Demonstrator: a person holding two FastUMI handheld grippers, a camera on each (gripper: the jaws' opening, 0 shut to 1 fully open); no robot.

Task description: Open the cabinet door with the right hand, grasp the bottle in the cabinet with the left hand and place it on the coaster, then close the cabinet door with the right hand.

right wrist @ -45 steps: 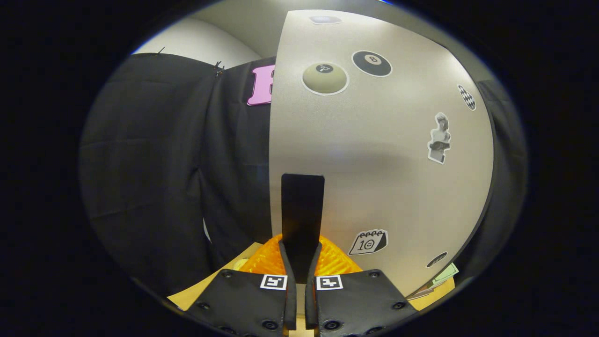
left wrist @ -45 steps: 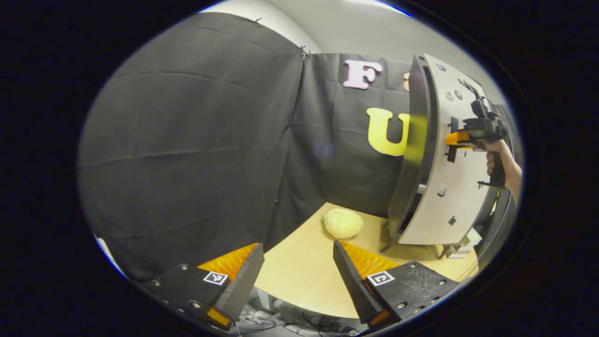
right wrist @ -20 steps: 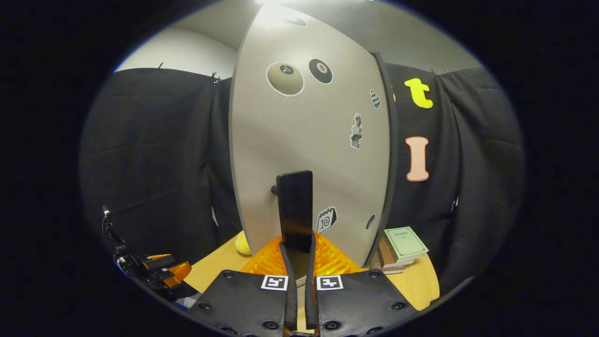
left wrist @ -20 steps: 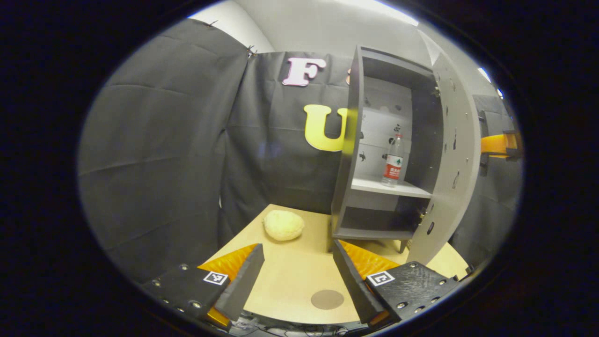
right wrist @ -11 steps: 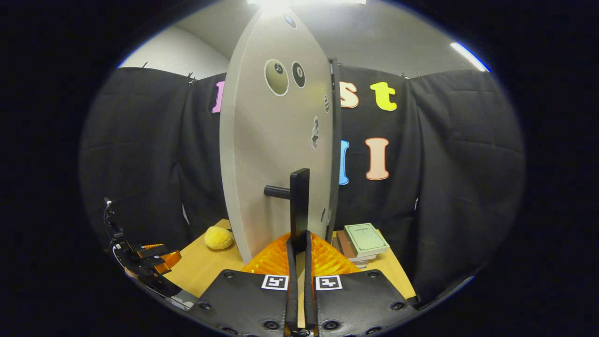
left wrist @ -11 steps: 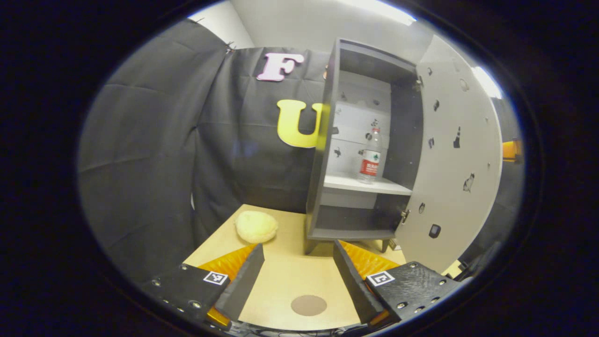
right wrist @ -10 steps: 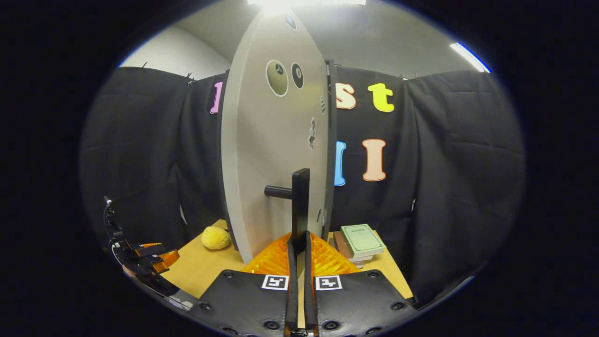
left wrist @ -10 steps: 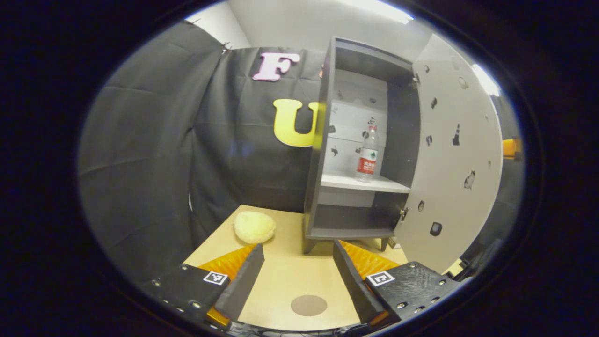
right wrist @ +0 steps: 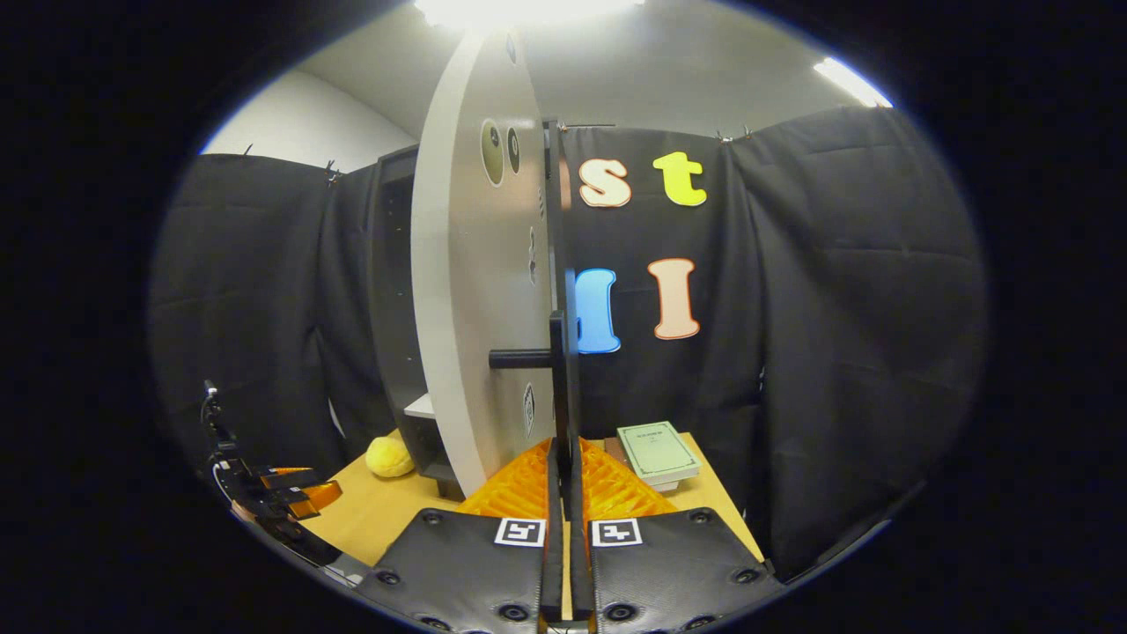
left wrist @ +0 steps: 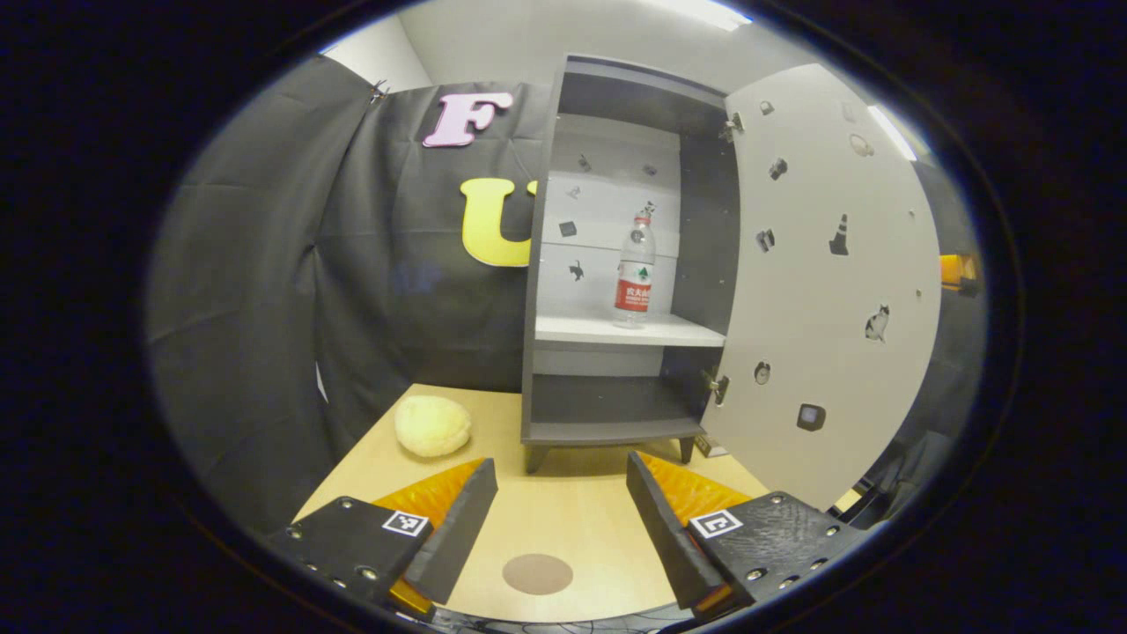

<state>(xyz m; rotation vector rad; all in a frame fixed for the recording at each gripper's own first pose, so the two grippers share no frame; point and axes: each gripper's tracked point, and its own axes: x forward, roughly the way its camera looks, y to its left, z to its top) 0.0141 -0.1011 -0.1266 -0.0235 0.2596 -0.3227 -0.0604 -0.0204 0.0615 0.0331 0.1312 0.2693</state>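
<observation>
- so the cabinet door (left wrist: 828,291) has swung way out since a couple of seconds ago; back then it was only cracked and hid the inside, now the cabinet (left wrist: 616,264) is wide open from the left gripper view; I'd call the opening step basically done
- right gripper (right wrist: 563,493) is still pinched tight on the door handle (right wrist: 560,387), both fingers pressed on the black bar, seen edge-on in the right gripper view
- the bottle (left wrist: 636,273) stands upright on the cabinet's upper shelf (left wrist: 616,330), toward the hinge side, close to the inner wall; nothing else on that shelf as far as I can tell
- left gripper (left wrist: 559,519) is spread wide and holding nothing, hanging over the table (left wrist: 563,493) in front of the cabinet, well short of the bottle; looks like its reach is next
- coaster (left wrist: 537,573) is the round brown disc on the table in front of the cabinet, between the left gripper's fingers in its view; bare, ready for the bottle
- other stuff: a yellow plush lump (left wrist: 431,425) on the table beside the cabinet on its non-hinge side; a stack of books (right wrist: 659,453) on the far side of the door; neither sits in the line to the bottle
- main thing to watch imo is the cabinet's side wall next to the bottle; tight-ish for a wide gripper
</observation>
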